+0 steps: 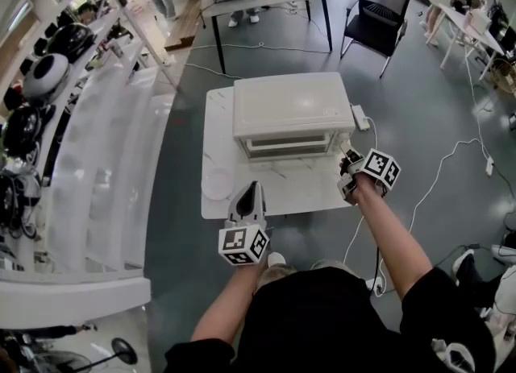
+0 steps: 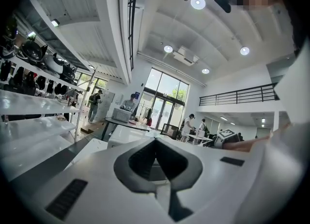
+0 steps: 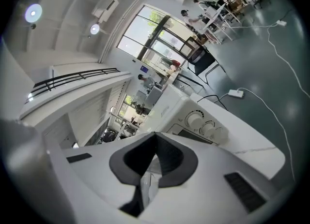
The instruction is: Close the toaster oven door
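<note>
Now: boxy white toaster oven (image 1: 292, 109) on marbled tabletop (image 1: 218, 122).

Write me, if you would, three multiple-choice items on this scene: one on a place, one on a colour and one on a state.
1. Where does the toaster oven stand?
A. on a kitchen counter
B. on the small white table
C. on a trolley

2. What colour is the toaster oven's casing?
A. black
B. white
C. red

3. In what state is the right claw?
A. shut, holding nothing
B. wide open
C. shut on a spoon

Answers:
1 B, since the head view shows the oven resting on the table top.
2 B, since its top and sides are white in the head view.
3 A, since the right gripper view shows the jaws together with nothing between them.
</note>
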